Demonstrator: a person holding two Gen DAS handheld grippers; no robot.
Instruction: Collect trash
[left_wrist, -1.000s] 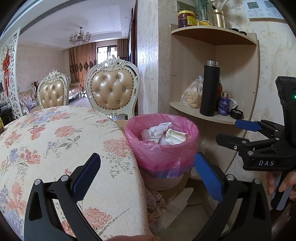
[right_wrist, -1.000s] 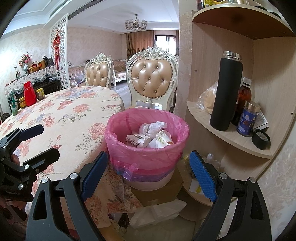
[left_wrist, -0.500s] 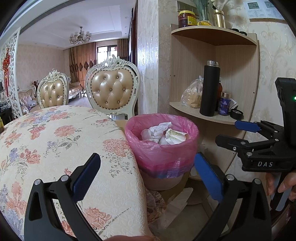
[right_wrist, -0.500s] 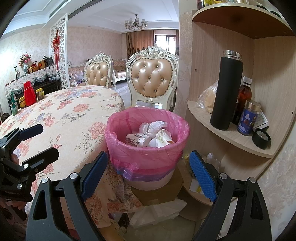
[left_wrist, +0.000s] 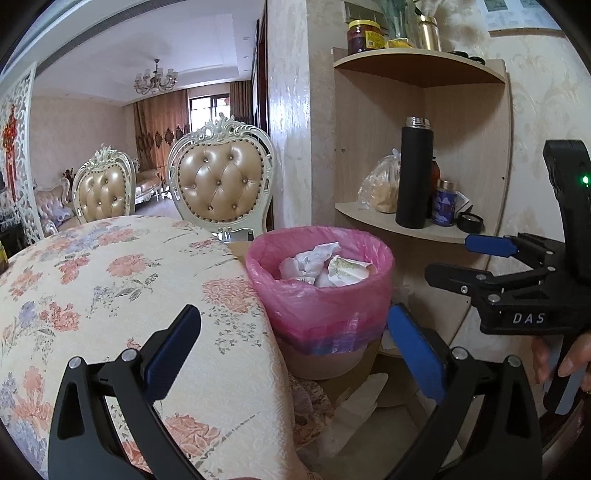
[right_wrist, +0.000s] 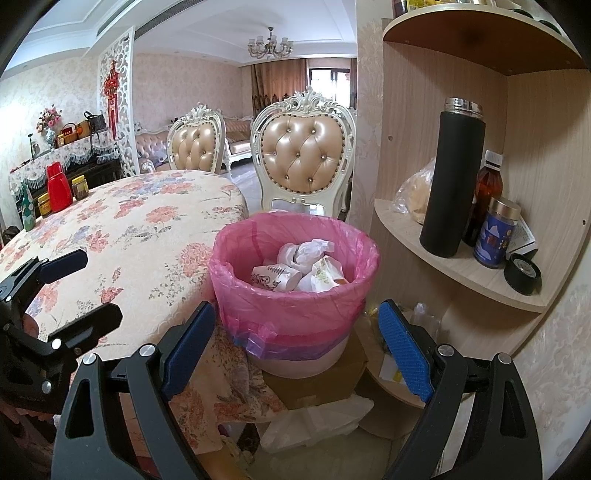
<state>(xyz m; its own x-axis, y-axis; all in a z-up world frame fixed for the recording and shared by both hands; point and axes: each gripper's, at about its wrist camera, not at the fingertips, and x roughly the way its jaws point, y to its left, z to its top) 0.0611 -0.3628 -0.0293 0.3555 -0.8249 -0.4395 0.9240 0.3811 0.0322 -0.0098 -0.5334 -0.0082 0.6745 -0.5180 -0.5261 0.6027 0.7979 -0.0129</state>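
Note:
A trash bin lined with a pink bag (left_wrist: 325, 306) (right_wrist: 295, 310) stands beside the table, between it and a corner shelf. Crumpled white paper and paper cups (right_wrist: 303, 269) (left_wrist: 325, 264) lie inside it. My left gripper (left_wrist: 295, 354) is open, nothing between its blue pads, aimed at the bin from the table side. My right gripper (right_wrist: 295, 339) is open too, empty, with the bin straight ahead of it. Each gripper shows in the other's view: the right one (left_wrist: 480, 258) at the right edge, the left one (right_wrist: 85, 288) at the left edge.
A round table with a floral cloth (right_wrist: 140, 229) lies left of the bin. A wooden corner shelf (right_wrist: 461, 273) at the right holds a black flask (right_wrist: 452, 181), jars and a bag. Cardboard and a white plastic bag (right_wrist: 317, 417) lie under the bin. A padded chair (right_wrist: 306, 151) stands behind.

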